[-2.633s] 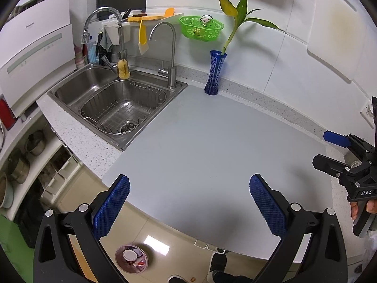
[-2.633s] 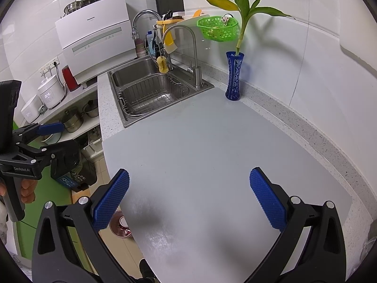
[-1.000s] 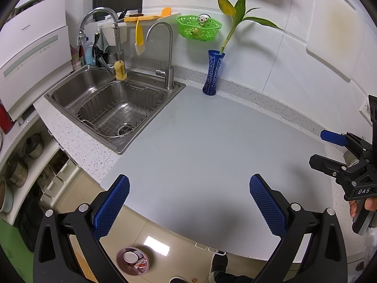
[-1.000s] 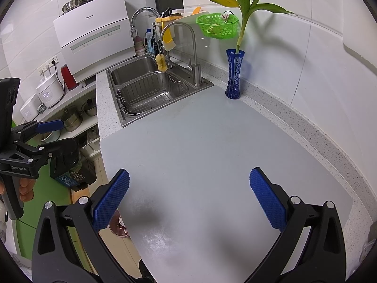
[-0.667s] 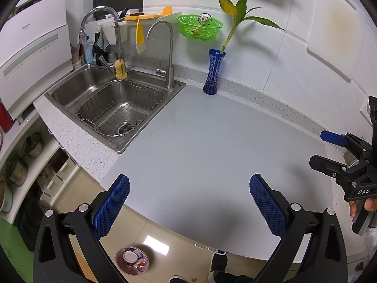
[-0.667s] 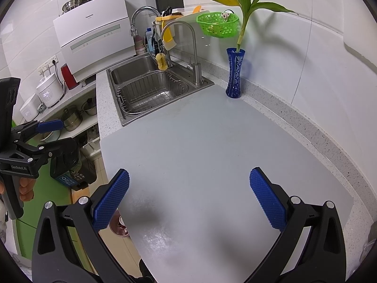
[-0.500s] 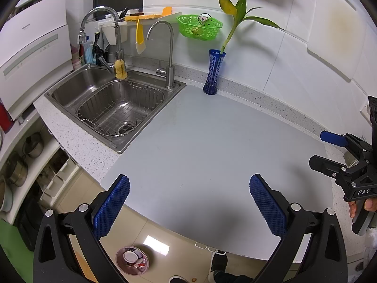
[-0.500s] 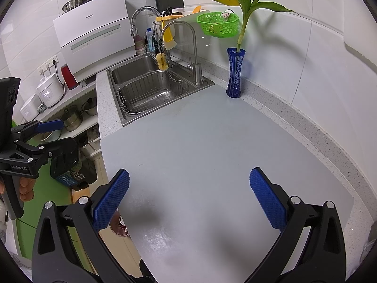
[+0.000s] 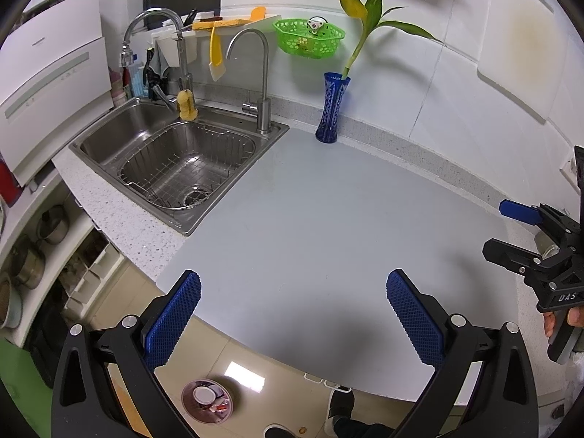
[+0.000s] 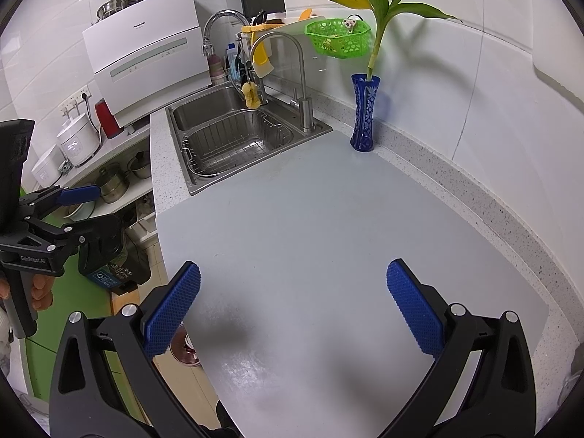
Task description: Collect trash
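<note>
Both grippers hang over the near edge of the grey counter (image 9: 328, 219), and neither is holding anything. The left gripper (image 9: 292, 314) has its blue pads spread wide with bare counter showing between them. The right gripper (image 10: 292, 306) is released just the same, its pads well apart above the counter's front half. A hand (image 10: 36, 288) grips the left tool's handle off the counter's left side, out over the floor.

Below the counter's front edge, on the tiled floor, sits a small round bin (image 9: 207, 399) with bits of trash (image 9: 204, 396) in it: something white and round and a few small scraps, too small to name. A dark shoe (image 9: 341, 401) shows near it, close under the counter's edge.

The counter top itself is plain grey from front to back. At its far left corner the steel sink (image 9: 182, 160) is set in, with a wire basket inside and a yellow sponge (image 9: 187, 104) hanging at the tap. At the counter's back edge, just right of the sink, stands a blue vase (image 9: 331, 113) with a green stalk. On the wall above the vase hangs a green basket (image 9: 310, 38).
</note>
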Available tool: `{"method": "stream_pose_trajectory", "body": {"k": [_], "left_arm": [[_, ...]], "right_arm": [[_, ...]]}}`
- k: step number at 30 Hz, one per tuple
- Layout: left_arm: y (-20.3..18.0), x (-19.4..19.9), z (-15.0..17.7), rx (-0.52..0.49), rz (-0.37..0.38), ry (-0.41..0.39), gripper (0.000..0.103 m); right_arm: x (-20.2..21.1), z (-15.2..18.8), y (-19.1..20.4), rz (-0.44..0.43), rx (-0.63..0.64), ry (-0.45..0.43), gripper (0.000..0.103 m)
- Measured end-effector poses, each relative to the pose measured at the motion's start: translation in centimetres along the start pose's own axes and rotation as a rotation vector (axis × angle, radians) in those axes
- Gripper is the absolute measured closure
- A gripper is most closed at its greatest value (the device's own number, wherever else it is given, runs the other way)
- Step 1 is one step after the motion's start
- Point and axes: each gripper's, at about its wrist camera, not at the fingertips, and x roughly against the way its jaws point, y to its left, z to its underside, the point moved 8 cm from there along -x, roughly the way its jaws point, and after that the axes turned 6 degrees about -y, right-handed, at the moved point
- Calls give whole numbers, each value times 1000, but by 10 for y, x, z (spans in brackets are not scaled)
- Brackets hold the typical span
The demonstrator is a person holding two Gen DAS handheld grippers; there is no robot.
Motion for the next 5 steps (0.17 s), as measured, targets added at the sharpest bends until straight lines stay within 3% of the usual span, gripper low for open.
{"method": "stream_pose_trajectory", "body": {"k": [5], "left_arm": [[-3,1,-1,-8,13,0,5]], "right_arm": [[2,1,1,-1,-1,0,3]]}}
